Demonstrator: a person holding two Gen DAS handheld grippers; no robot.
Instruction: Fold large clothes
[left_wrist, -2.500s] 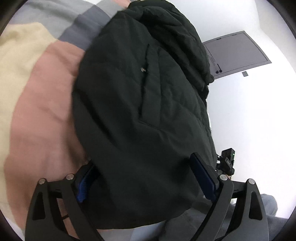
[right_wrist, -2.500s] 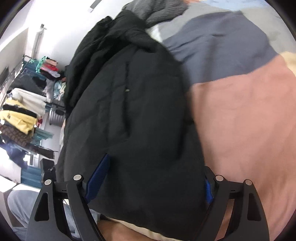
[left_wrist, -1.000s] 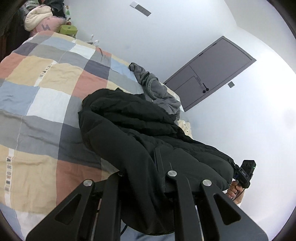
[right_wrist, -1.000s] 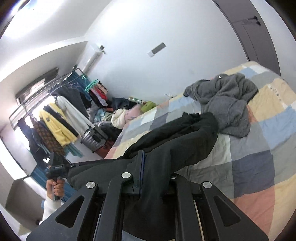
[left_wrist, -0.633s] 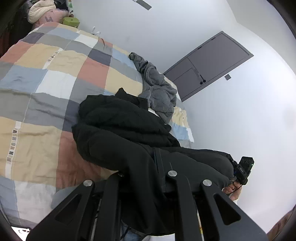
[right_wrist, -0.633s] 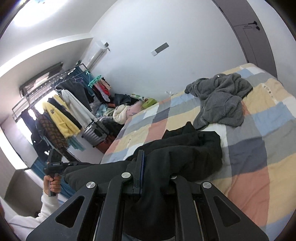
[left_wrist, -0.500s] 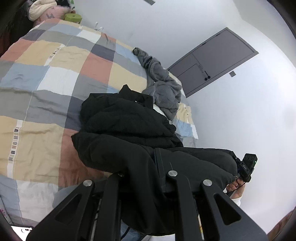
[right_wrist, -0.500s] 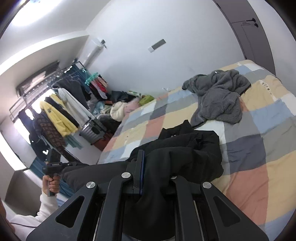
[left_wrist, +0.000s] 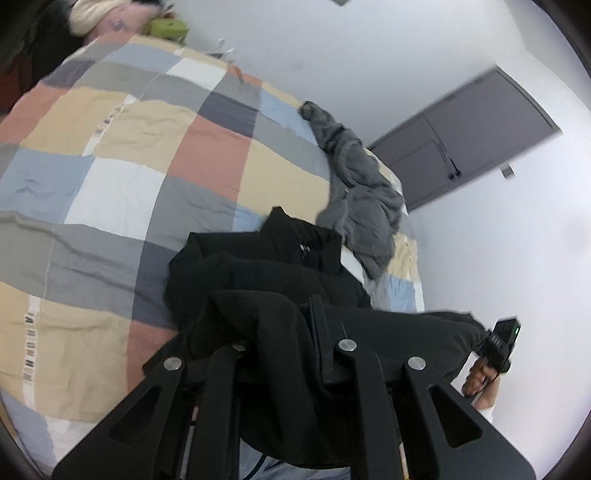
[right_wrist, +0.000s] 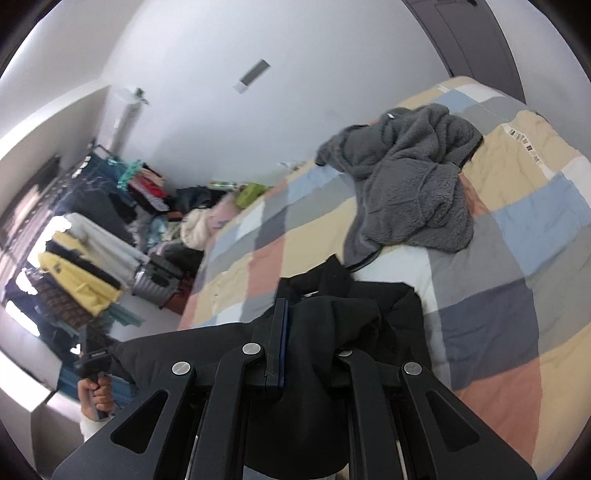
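Observation:
A black padded jacket (left_wrist: 266, 266) hangs stretched between my two grippers, its collar end resting on the checked bed cover (left_wrist: 110, 192). My left gripper (left_wrist: 280, 317) is shut on one bunched edge of the jacket, which hides its left finger. My right gripper (right_wrist: 306, 325) is shut on the other edge of the jacket (right_wrist: 362, 314), a blue pad showing on one finger. Each wrist view shows the other gripper at the jacket's far end, held in a hand: the right gripper (left_wrist: 498, 343) and the left gripper (right_wrist: 92, 362).
A crumpled grey fleece (right_wrist: 410, 184) lies on the bed beyond the jacket, near the far edge. A grey door (left_wrist: 461, 140) is in the white wall. A clothes rack (right_wrist: 74, 258), a suitcase (right_wrist: 155, 280) and piled clothes stand beside the bed.
Both grippers, open around the jacket at first, closed on its edge and lifted it. Over the last second they carried it forward over the bed, and the collar end now lies flatter.

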